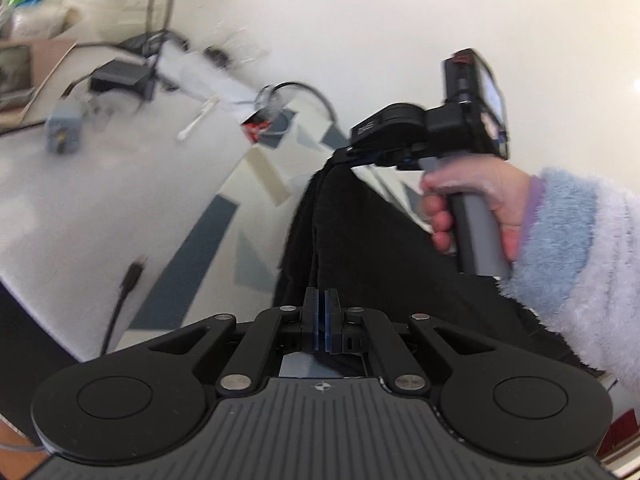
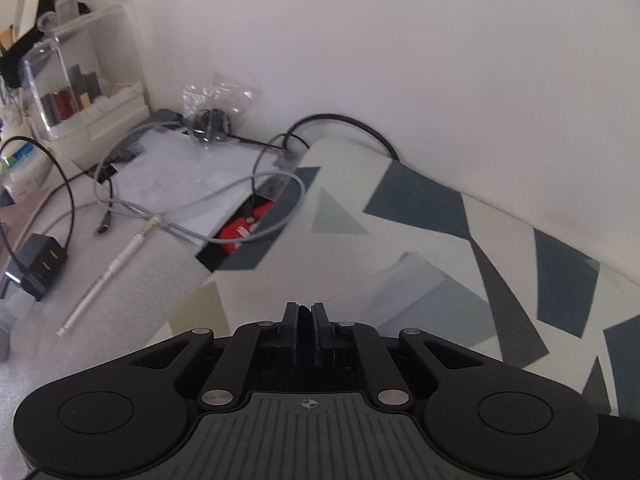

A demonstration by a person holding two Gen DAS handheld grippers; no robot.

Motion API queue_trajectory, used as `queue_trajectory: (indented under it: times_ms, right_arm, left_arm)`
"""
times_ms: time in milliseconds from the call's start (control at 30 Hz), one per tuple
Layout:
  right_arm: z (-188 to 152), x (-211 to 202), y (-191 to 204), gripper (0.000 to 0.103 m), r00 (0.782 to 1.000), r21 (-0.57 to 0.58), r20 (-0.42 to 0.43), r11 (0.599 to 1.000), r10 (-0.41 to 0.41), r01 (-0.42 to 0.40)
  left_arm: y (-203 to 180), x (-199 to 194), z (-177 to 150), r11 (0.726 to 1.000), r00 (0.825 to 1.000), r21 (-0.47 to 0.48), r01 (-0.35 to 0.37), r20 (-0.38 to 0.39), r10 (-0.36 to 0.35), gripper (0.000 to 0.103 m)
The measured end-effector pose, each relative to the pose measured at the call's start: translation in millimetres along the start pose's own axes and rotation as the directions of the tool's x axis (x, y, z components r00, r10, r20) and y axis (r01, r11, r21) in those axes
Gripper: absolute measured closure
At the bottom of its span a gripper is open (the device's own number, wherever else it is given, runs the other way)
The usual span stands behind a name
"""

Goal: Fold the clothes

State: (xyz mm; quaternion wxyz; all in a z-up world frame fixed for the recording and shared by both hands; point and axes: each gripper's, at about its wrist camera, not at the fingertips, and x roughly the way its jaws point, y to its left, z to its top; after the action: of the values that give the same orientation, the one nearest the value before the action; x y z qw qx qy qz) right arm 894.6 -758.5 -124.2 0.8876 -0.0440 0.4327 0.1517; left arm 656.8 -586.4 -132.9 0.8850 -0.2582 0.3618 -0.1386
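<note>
Here the left gripper (image 1: 321,322) has its fingers (image 1: 310,316) pressed together on an edge of the black garment (image 1: 360,240), which stretches away from them toward the right gripper (image 1: 347,155). In the left wrist view that second tool is held up by the right hand (image 1: 476,212), wrapped around a grey handle, with a fluffy blue-and-white sleeve (image 1: 576,248) at the wrist; its fingers pinch the far edge of the same garment, so the cloth hangs in folds between the two tools, lifted above the patterned mat (image 1: 208,232).

From the right wrist view the right gripper's fingers (image 2: 289,332) stand nearly closed, with a thin dark sliver of cloth showing between them. Beyond lies the cream mat with dark geometric shapes (image 2: 420,240), and to its left the pale tabletop (image 2: 132,292) carries a white pen (image 2: 104,276), grey cables (image 2: 192,216), a black charger block (image 2: 38,266) and a red packet (image 2: 244,230). A clear organiser (image 2: 80,96) stands against the wall.
</note>
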Motion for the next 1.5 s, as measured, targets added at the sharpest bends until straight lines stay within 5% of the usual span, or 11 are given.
queue_trajectory:
  times_ms: [200, 300, 433, 533, 667, 800, 1067, 1167, 1300, 1433, 1500]
  right_arm:
    - [-9, 35, 2, 0.091, 0.999, 0.022, -0.043, 1.0, 0.015, -0.014]
    - [-12, 30, -13, 0.065, 0.998, 0.112, -0.023, 0.992, 0.065, -0.062]
    - [-18, -13, -45, 0.039, 0.996, 0.22, 0.056, 0.972, 0.068, -0.079]
    - [-34, -69, -87, 0.038, 0.988, 0.357, 0.143, 0.929, 0.053, -0.101]
    - [-83, -148, -161, 0.036, 0.974, 0.562, 0.213, 0.825, -0.08, -0.055]
    - [-173, -226, -234, 0.037, 0.943, 0.769, 0.157, 0.636, -0.293, 0.07]
    - [-385, -391, -267, 0.037, 0.767, 0.948, -0.112, 0.163, -0.632, 0.272]
    - [-439, -423, -260, 0.046, 0.738, 0.97, -0.146, 0.051, -0.659, 0.236]
    - [-473, -413, -264, 0.054, 0.787, 1.0, -0.01, 0.009, -0.616, 0.02]
    - [-465, -370, -279, 0.059, 0.81, 0.981, 0.195, 0.091, -0.553, -0.173]
    - [-457, -346, -291, 0.06, 0.821, 0.968, 0.247, 0.094, -0.515, -0.233]
  left_arm:
    - [11, 18, -9, 0.996, 0.995, 0.005, -0.086, -0.059, 0.086, 0.099]
    - [4, 23, -4, 0.987, 0.985, 0.068, -0.147, -0.085, 0.153, 0.084]
    - [0, 7, 14, 0.991, 0.993, 0.071, -0.113, -0.022, 0.115, 0.072]
    - [-9, 1, 29, 0.993, 0.997, 0.095, -0.071, 0.018, 0.069, 0.062]
    - [-28, 25, 41, 0.983, 0.998, 0.185, -0.02, -0.047, 0.029, 0.053]
    - [-45, 54, 33, 0.959, 0.991, 0.285, -0.003, -0.125, 0.04, 0.052]
    - [-47, 85, 14, 0.927, 0.972, 0.375, 0.0, -0.216, 0.088, 0.052]
    - [-51, 88, 14, 0.921, 0.968, 0.388, -0.018, -0.223, 0.113, 0.052]
    - [-61, 93, 12, 0.899, 0.96, 0.437, -0.043, -0.231, 0.158, 0.052]
    - [-67, 96, 9, 0.877, 0.955, 0.477, -0.058, -0.229, 0.187, 0.051]
    - [-67, 97, 9, 0.882, 0.954, 0.466, -0.069, -0.226, 0.194, 0.051]
